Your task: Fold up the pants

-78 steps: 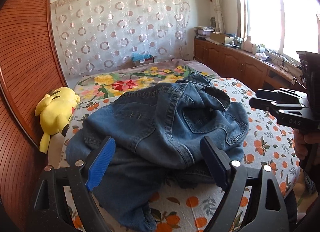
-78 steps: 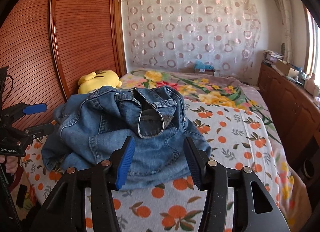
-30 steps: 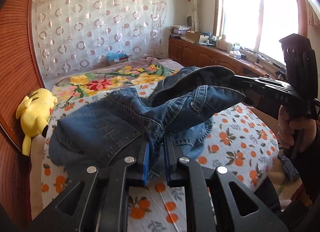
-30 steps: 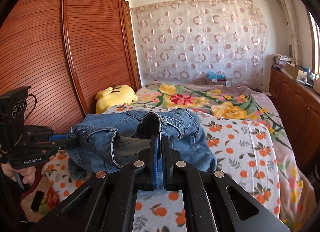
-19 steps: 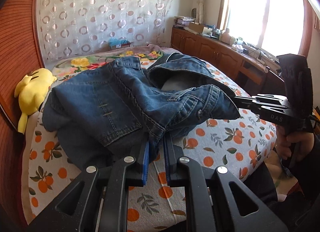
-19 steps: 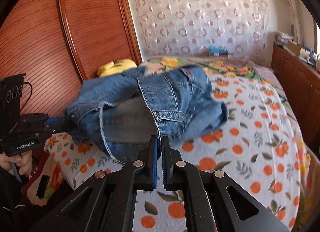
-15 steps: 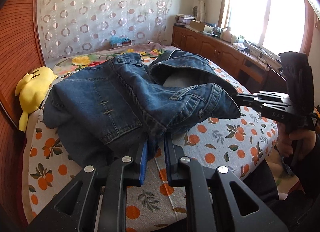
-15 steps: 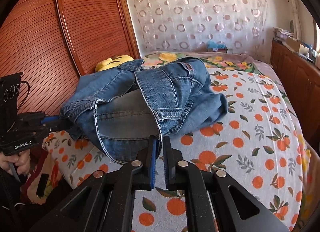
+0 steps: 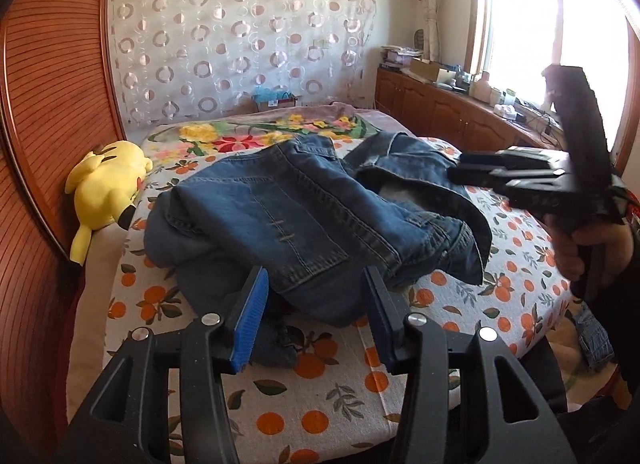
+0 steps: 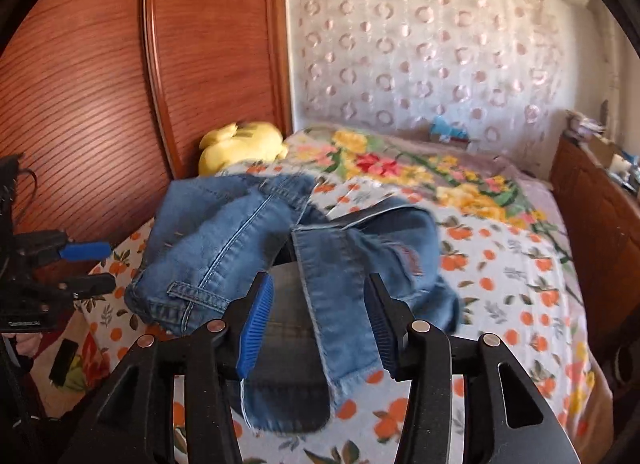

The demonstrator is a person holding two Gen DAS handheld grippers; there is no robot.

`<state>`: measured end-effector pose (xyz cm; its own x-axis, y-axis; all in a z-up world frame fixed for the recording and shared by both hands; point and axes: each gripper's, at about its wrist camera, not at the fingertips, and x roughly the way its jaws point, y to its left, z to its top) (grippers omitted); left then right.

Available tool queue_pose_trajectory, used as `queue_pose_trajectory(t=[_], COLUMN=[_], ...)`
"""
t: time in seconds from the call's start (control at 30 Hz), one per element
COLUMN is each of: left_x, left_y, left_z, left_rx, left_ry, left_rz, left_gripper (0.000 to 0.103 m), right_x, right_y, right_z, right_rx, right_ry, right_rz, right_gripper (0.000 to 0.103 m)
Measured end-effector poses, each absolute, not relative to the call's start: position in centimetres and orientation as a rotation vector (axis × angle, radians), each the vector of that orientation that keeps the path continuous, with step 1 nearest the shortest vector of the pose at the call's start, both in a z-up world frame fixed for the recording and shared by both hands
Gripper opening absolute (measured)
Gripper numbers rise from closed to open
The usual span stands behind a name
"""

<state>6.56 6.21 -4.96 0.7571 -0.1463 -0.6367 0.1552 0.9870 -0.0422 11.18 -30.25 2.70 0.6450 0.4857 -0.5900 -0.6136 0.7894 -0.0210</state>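
Note:
The blue jeans (image 9: 280,216) lie in a loose heap on the bed (image 9: 320,416), waistband and pocket side up. My left gripper (image 9: 316,280) sits at the heap's near edge. Its jaws are opening, and its blue pads (image 9: 250,324) stand apart from the denim. In the right wrist view a frayed denim edge (image 10: 336,328) hangs between the opening jaws of my right gripper (image 10: 319,288) without being pinched. The right gripper (image 9: 466,168), held in a hand (image 9: 592,244), hovers at the heap's right side. The left gripper (image 10: 86,267) shows at the far left.
A yellow plush toy (image 9: 108,188) lies by the wooden slatted panel (image 9: 40,144) on the left. Wooden cabinets (image 9: 432,108) with clutter run under the window on the right. A patterned curtain hangs behind the bed. The orange-print sheet (image 10: 500,272) is bare to the right.
Both grippers were shut on the jeans and holding them lifted. They came down toward the bed and their jaws opened. The denim dropped onto the sheet.

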Motion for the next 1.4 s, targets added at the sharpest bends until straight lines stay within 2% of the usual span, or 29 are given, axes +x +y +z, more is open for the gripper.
queue_pose_trajectory(t=[0.2,0.23,0.27,0.5,0.7,0.8,1.13,1.4], left_x=[7.9,8.1,8.5,12.0,16.9,19.1,23.7,23.2], left_y=[6.2,6.1,5.9,3.1,0.9,0.0,-1.6,-0.8], left_z=[-3.7,-3.5,-3.2,-1.5,-1.3,-2.0,-5.2,-8.9], left_rx=[0.026,0.031,0.039,0.083,0.123,0.149,0.172,0.153], left_ry=[0.676,0.671,0.664,0.654,0.7,0.75,0.941,1.022], left_rz=[-0.169,-0.169,-0.168,-0.246,-0.283,-0.284,-0.294,-0.268], left_gripper=[0.049,0.049,0.049,0.049,0.049,0.049,0.049,0.049], right_x=[14.4,14.5,14.6,12.1,10.8,11.1,11.7,11.9], right_y=[-28.5,-28.9,-29.6,-37.3,-41.7,-41.6,-40.1,-39.2], right_z=[-0.1,0.0,0.1,2.3,0.3,-0.7,1.0,0.9], right_rx=[-0.356,-0.356,-0.348,-0.14,-0.068,-0.038,-0.055,-0.09], right_ry=[0.661,0.656,0.65,0.532,0.531,0.552,0.552,0.566], right_rz=[0.521,0.499,0.485,0.41,0.339,0.363,0.426,0.431], right_gripper=[0.048,0.022,0.002,0.001,0.0,0.0,0.0,0.003])
